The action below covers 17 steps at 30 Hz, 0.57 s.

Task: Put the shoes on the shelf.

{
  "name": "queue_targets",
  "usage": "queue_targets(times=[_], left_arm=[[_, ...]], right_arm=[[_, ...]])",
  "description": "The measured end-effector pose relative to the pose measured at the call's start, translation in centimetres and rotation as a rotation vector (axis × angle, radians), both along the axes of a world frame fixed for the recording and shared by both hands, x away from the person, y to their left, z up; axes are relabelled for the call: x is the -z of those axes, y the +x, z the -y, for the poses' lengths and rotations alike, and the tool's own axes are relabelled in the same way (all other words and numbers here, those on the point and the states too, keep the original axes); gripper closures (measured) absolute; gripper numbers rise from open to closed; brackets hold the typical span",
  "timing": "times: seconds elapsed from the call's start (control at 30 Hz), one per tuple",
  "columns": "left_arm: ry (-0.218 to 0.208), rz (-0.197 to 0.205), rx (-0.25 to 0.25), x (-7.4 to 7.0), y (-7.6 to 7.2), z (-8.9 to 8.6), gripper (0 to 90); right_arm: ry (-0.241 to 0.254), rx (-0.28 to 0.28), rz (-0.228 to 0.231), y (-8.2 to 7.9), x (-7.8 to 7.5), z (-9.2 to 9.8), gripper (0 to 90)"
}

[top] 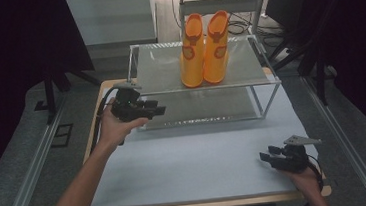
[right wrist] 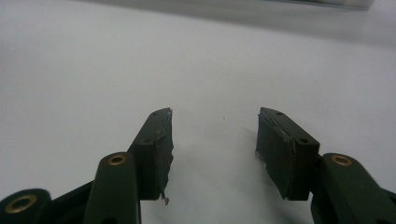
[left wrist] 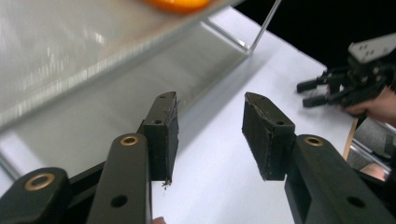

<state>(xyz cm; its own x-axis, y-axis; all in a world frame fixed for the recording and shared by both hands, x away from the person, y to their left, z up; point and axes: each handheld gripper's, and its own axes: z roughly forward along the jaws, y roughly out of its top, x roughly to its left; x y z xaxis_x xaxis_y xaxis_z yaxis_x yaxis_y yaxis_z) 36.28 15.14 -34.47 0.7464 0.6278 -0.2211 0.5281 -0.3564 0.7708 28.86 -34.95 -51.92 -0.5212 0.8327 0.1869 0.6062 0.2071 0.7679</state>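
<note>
Two orange rubber boots (top: 205, 48) stand upright side by side on the top shelf of a metal wire rack (top: 158, 75); in the left gripper view a sliver of orange boot (left wrist: 177, 4) peeks over the shelf edge. My left gripper (top: 159, 110) (left wrist: 210, 100) hovers at the rack's front left corner, level with the lower shelf, pointing right. Its jaws stand open with nothing between them. My right gripper (top: 268, 154) (right wrist: 215, 112) rests low near the table's front right corner, open and empty, aimed left over the white tabletop. The right gripper (left wrist: 313, 93) also appears far off in the left gripper view.
The white table top (top: 196, 157) stretches in front of the rack. The rack's lower shelf (top: 206, 108) carries nothing. Dark curtains flank the table, and cables and metal rails lie behind and beside it.
</note>
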Motion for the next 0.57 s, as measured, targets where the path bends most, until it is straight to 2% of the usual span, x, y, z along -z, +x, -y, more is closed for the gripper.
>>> queue_targets(times=[0.27, 0.43, 0.57], left_arm=[[0.009, -0.006, -0.005, 1.5, -1.5, -1.1, 54.1], [-0.003, -0.026, -0.005, 2.2, -1.8, -1.3, 52.6], [-0.012, -0.024, -0.013, 2.4, -2.0, -1.6, 50.4]], right_arm=[[0.0, 0.001, -0.001, 0.0, 0.0, 0.0, 45.3], [0.0, 0.002, 0.002, 0.0, 0.0, 0.0, 45.2], [0.001, 0.001, 0.002, 0.0, -0.1, 0.1, 45.2]])
